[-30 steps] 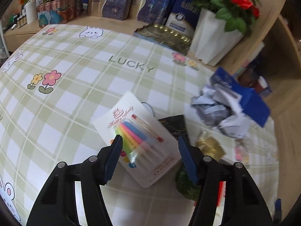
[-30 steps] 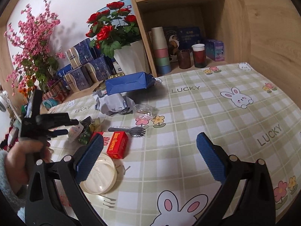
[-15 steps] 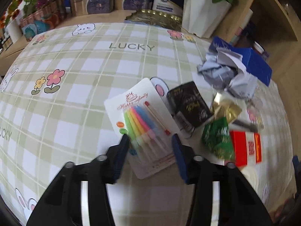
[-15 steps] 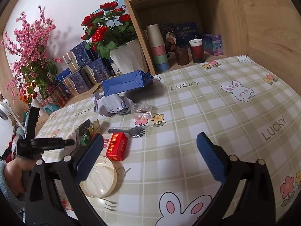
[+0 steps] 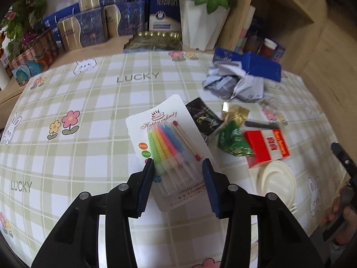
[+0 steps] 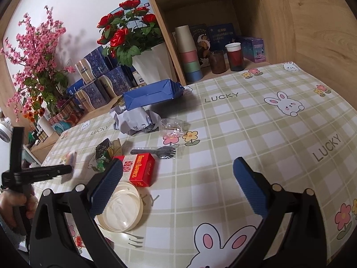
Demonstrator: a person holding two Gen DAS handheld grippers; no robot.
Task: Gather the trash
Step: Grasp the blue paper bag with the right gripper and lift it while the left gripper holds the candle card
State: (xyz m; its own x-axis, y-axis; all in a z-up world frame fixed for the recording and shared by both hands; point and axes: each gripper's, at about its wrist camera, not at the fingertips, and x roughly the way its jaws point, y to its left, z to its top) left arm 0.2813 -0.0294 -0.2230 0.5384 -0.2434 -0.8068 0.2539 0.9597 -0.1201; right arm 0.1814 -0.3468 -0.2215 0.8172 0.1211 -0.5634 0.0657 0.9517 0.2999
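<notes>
**Trash collection barely begun on checked desk (image 5: 89, 102)**
The left hand-held gripper (image 5: 177, 174), jaws just closed in, pinches the candle pack (image 5: 165, 138). At its two o'clock, crumpled paper (image 5: 232, 84), green wrapper (image 5: 233, 141) and red box (image 5: 267, 147) lie uncollected. The right hand-held gripper (image 6: 178, 187) is spread and empty.

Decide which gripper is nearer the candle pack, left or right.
Left. The left gripper has the candle pack between its fingers; the right gripper hangs open farther along the table, by the red box.
</notes>
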